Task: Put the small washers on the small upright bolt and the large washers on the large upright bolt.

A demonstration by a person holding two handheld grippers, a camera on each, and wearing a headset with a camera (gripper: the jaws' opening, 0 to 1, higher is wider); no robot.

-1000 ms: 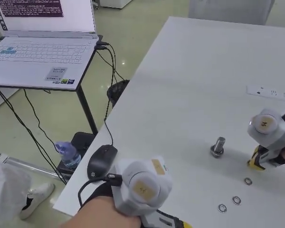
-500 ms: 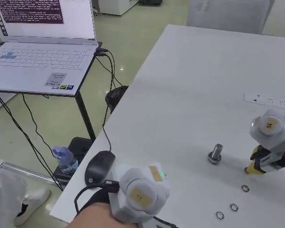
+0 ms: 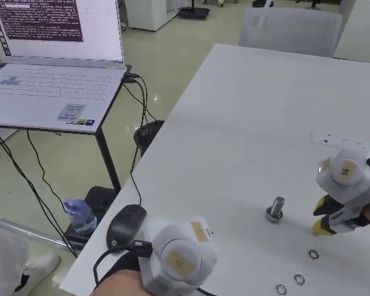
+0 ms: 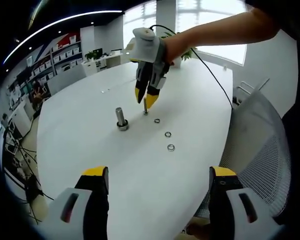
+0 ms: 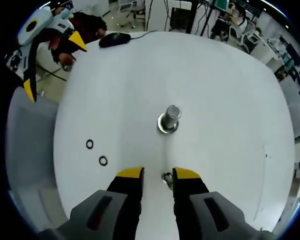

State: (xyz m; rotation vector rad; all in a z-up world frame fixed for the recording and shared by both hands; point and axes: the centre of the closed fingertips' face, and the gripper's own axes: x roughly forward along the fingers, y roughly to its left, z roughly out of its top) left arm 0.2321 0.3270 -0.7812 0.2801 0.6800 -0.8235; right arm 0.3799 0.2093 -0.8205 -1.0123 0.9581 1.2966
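The right hand-held gripper (image 5: 158, 173) hangs low over the white tabletop (image 3: 246, 123) with its yellow-tipped jaws parted only a little. The small upright bolt (image 5: 167, 179) stands in the gap between them, closer to one jaw. Whether a jaw touches the bolt cannot be told, and nothing shows as pinched. The large upright bolt (image 5: 169, 119) stands just beyond, apart from the jaws, and its shaft looks bare. Three washers (image 4: 168, 134) lie flat and loose on the tabletop to one side of the bolts. One is near the small bolt and two are further off; they are too small here to sort by size with confidence. The left hand-held gripper (image 4: 159, 175) is held back at the near edge, jaws spread wide and empty. The main risk sits at the small bolt: it appears to rest only on its own head, so any sideways drift or closing of the right jaws while they straddle it could tip it or slide it away. Lifting straight up before travelling would avoid that. The washers are thin and flat, so a pinch may skate off one or flick it across the tabletop. A wrong guess at size could also put a washer on the wrong bolt.
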